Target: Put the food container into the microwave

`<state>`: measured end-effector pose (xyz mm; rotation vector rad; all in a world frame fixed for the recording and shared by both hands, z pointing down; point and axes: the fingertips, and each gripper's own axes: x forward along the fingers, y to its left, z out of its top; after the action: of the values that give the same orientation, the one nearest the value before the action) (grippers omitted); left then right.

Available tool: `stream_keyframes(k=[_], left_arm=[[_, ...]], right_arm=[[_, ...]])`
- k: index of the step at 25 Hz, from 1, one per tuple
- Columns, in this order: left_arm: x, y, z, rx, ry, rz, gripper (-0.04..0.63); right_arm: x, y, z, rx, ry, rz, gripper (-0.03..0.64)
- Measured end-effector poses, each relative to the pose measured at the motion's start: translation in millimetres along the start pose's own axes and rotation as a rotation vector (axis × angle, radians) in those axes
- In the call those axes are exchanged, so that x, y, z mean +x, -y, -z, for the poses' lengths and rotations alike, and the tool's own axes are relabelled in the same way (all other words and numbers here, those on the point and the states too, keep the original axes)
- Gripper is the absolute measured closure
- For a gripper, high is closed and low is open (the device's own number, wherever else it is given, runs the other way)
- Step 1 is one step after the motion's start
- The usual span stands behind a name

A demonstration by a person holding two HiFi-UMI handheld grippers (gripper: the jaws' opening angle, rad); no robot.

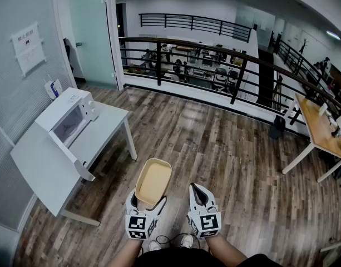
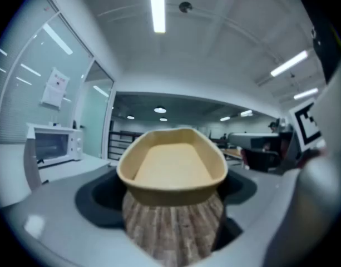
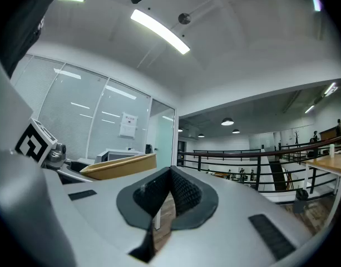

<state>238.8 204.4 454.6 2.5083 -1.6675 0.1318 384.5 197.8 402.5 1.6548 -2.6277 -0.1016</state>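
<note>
Shallow tan oval food container [image 1: 153, 181] sits clamped in left gripper [image 1: 148, 203], right gripper [image 1: 198, 190] pinched together, empty; best carried level toward the white microwave [image 1: 67, 118], well apart.

Open-plan office mezzanine, railing [image 1: 215, 52], desks below [image 1: 198, 71], glass partitions [image 1: 89, 32]

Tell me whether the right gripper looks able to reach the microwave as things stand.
Probably not yet: the right gripper, shut and empty, is far from the microwave on the table to the left. Only wooden floor lies between.
</note>
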Motion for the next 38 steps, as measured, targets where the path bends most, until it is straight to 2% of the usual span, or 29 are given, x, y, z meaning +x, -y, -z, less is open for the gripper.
stream_keyframes(k=[19, 24, 38], left_arm=[[-20, -32, -6, 0.030, 0.032, 0.073, 0.100], [-23, -39, -11, 0.034, 0.043, 0.076, 0.100], [-2, -49, -12, 0.024, 0.035, 0.061, 0.098]], right_arm=[[12, -48, -14, -0.028, 0.033, 0.053, 0.612], [12, -53, -29, -0.018, 0.080, 0.072, 0.612], [39, -45, -30, -0.013, 0.090, 0.049, 0.612]])
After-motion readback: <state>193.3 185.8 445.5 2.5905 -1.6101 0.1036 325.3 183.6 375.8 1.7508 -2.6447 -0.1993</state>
